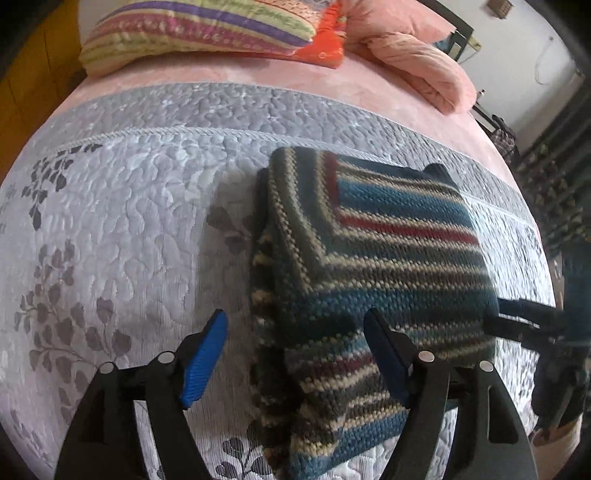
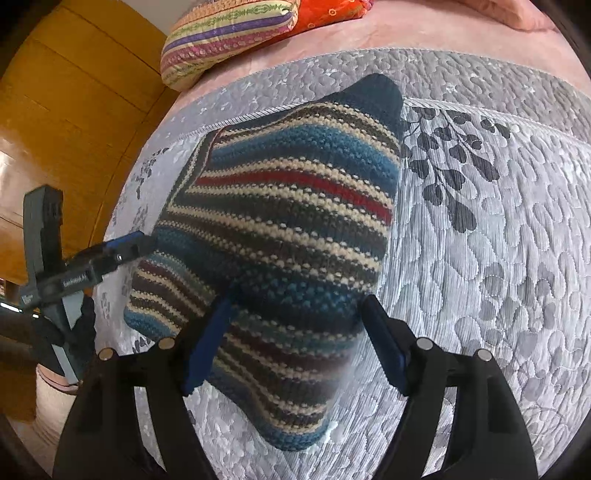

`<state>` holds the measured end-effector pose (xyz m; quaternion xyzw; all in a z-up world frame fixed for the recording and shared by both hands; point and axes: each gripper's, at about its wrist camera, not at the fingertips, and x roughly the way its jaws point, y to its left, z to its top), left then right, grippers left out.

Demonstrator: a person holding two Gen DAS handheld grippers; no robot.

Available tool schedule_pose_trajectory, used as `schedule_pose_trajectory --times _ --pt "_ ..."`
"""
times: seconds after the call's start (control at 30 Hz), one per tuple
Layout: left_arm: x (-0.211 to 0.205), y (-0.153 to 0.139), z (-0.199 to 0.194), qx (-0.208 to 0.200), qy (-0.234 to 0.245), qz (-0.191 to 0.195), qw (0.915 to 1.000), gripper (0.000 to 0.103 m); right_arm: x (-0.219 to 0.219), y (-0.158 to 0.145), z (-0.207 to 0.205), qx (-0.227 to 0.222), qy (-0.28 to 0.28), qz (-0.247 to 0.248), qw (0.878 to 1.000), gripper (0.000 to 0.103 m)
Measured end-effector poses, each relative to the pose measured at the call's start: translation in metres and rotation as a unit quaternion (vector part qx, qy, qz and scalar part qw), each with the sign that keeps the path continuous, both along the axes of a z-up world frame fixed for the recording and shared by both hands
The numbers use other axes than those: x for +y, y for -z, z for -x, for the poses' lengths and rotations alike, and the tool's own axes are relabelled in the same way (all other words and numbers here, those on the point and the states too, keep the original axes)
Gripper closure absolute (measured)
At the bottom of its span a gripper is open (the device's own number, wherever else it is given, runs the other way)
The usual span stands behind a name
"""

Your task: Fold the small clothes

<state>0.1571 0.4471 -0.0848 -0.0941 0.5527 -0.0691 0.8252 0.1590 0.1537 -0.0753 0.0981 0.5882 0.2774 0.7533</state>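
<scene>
A folded knit sweater striped in blue, cream, brown and red lies on the grey quilted bedspread. In the left wrist view my left gripper is open. Its left blue pad hangs over bare quilt, its right finger sits over the sweater's near part. My right gripper shows at the sweater's right edge. In the right wrist view the sweater fills the middle and my right gripper stands open astride its near corner. The left gripper touches the sweater's left edge there.
A striped pillow and a rolled pink blanket lie at the head of the bed. A yellow wooden wall stands left of the bed. Quilt with a dark leaf print stretches right of the sweater.
</scene>
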Motion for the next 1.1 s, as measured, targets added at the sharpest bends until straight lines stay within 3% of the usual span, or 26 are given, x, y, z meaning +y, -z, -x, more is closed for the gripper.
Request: schedule_pose_trajectory --times 0.3,0.53,1.1 --pt "-0.008 0.001 0.005 -0.016 0.022 -0.006 0.9996 0.027 -0.003 0.005 -0.017 0.008 0.015 -0.026 1.000 0.024" --pt "-0.007 0.009 0.002 -0.024 0.023 -0.006 0.9994 0.027 0.004 0.013 -0.024 0.007 0.008 -0.030 0.999 0.015" --pt "-0.006 0.031 -0.013 -0.023 0.044 0.021 0.9985 0.025 0.015 0.031 -0.037 0.005 -0.004 -0.054 0.999 0.007"
